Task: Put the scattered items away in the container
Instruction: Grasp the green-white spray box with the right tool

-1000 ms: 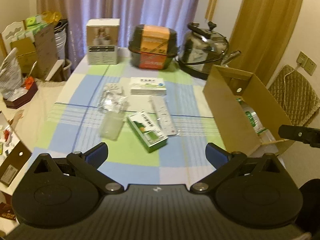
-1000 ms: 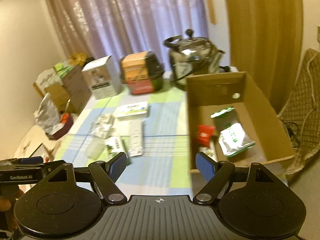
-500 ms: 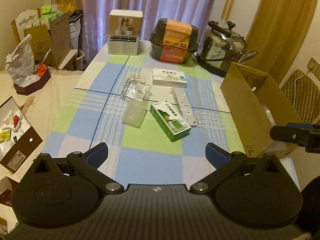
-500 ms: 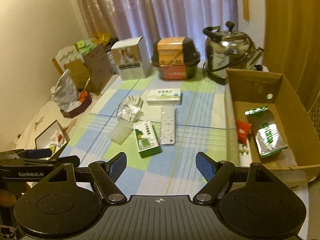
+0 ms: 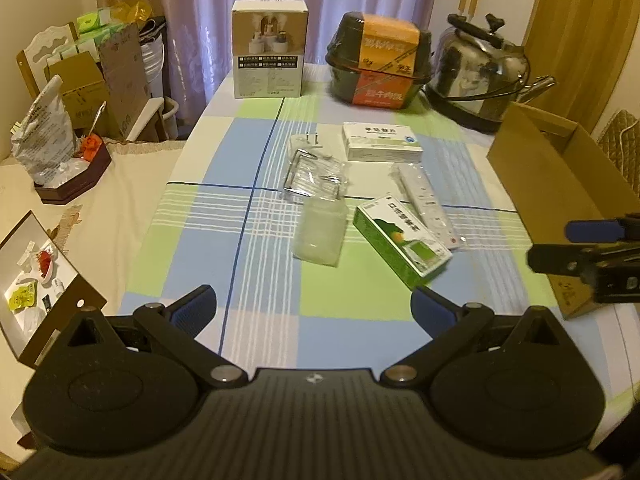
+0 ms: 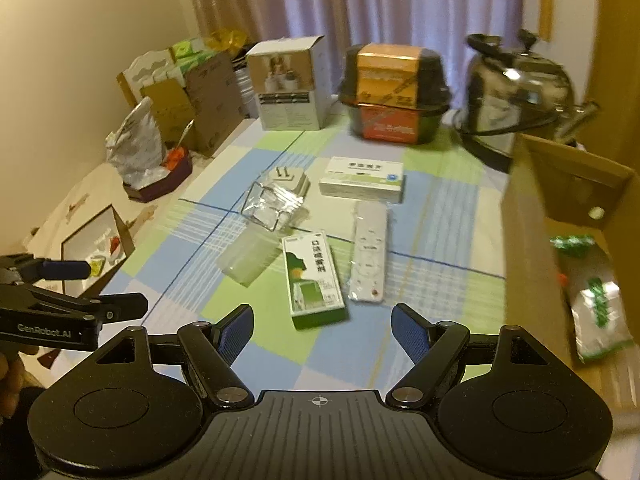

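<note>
Checked cloth in blue, green and white covers the table [image 5: 256, 184], and the loose items sit in a cluster near its middle. Nearest the grippers lies a green medicine box [image 5: 402, 240], flat on the cloth, with a white remote control [image 5: 426, 204] in clear wrap just beside it on the right. To the left of the green box a frosted plastic cup [image 5: 320, 232] lies on its side, its base close to a crinkled clear bag [image 5: 314, 176] holding a wire frame; a white plug adapter [image 6: 286, 178] rests at the bag's far edge. Behind these sits a white and green flat box [image 5: 382, 142]. The cardboard box [image 6: 568, 184] stands open at the table's right edge, and inside it lie two green and silver packets [image 6: 596, 320] plus something small and red that is too blurred to name. The left gripper [image 5: 313, 304] hovers over the near end of the table with its jaws spread wide and nothing between them. The right gripper [image 6: 322, 330] hangs just short of the green box, jaws likewise apart and empty. Along the far edge stand a white carton [image 5: 270, 48], a black lidded pot with an orange label [image 5: 380, 68] and a steel kettle [image 5: 478, 76].
</note>
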Demonstrator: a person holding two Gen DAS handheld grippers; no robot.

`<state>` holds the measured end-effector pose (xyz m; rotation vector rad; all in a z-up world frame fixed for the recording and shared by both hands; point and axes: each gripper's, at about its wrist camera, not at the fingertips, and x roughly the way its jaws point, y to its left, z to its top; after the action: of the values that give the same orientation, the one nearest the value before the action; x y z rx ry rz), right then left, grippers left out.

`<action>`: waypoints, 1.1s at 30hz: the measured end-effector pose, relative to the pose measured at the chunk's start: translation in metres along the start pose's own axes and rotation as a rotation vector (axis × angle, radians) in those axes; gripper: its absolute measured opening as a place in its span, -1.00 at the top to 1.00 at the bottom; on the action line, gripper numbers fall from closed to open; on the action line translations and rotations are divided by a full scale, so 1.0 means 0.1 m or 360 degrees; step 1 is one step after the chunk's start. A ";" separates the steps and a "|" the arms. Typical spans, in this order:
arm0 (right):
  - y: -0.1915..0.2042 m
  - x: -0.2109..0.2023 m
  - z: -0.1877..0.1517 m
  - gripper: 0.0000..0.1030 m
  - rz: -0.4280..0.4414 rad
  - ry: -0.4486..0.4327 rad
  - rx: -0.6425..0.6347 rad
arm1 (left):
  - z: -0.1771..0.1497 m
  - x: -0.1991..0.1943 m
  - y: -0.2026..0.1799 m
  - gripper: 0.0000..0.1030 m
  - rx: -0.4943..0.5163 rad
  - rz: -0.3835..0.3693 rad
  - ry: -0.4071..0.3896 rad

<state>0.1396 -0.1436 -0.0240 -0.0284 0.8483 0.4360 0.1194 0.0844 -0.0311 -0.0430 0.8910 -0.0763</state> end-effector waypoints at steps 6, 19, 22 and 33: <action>0.03 0.60 0.12 -0.58 0.0031 0.0040 -0.0086 | 0.15 0.42 0.08 -0.97 0.0066 -0.0026 0.0033; 0.00 1.61 0.40 -0.33 0.0089 0.0274 -0.0240 | 0.24 1.08 0.26 -0.97 0.0157 -0.0034 0.0116; 0.00 1.73 0.38 -0.33 0.0082 0.0310 -0.0299 | 0.22 1.16 0.28 -0.97 0.0172 -0.0033 0.0124; 0.03 1.93 0.34 -0.14 0.0079 0.0340 -0.0341 | 0.20 1.26 0.25 -0.97 0.0208 -0.0021 0.0129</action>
<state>0.2743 -0.0642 -0.1414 -0.2562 1.0105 0.5764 0.2157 0.0992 -0.1181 0.0765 0.9649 -0.1491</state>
